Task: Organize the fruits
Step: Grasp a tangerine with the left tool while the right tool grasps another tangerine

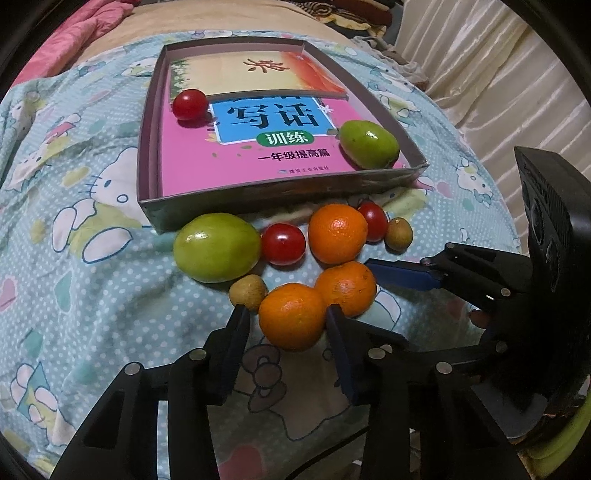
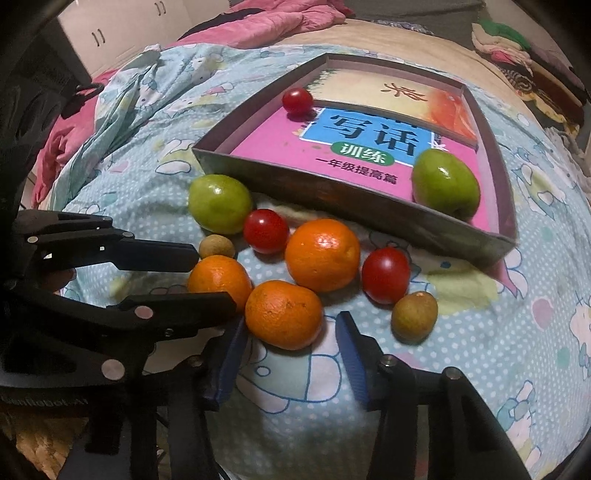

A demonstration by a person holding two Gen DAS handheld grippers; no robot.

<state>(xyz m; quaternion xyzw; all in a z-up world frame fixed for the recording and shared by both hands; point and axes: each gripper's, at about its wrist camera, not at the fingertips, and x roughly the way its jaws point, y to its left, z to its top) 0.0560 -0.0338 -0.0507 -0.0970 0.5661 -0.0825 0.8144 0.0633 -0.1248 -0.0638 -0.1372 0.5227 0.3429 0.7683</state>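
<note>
A shallow grey box (image 1: 258,201) (image 2: 332,199) lined with books holds a red tomato (image 1: 190,104) (image 2: 297,100) and a green fruit (image 1: 369,144) (image 2: 445,183). In front of it on the blanket lie several fruits: a green one (image 1: 216,247) (image 2: 219,203), two tomatoes, three oranges and two small brown ones. My left gripper (image 1: 288,317) is open, its fingers either side of the nearest orange (image 1: 291,315) (image 2: 218,278). My right gripper (image 2: 291,326) is open just before another orange (image 2: 282,314) (image 1: 345,288).
A blue Hello Kitty blanket (image 1: 92,221) covers the bed. A pink quilt (image 2: 266,22) lies at the far end. White curtains (image 1: 480,74) hang on the right. Each gripper shows in the other's view, close beside the fruit pile.
</note>
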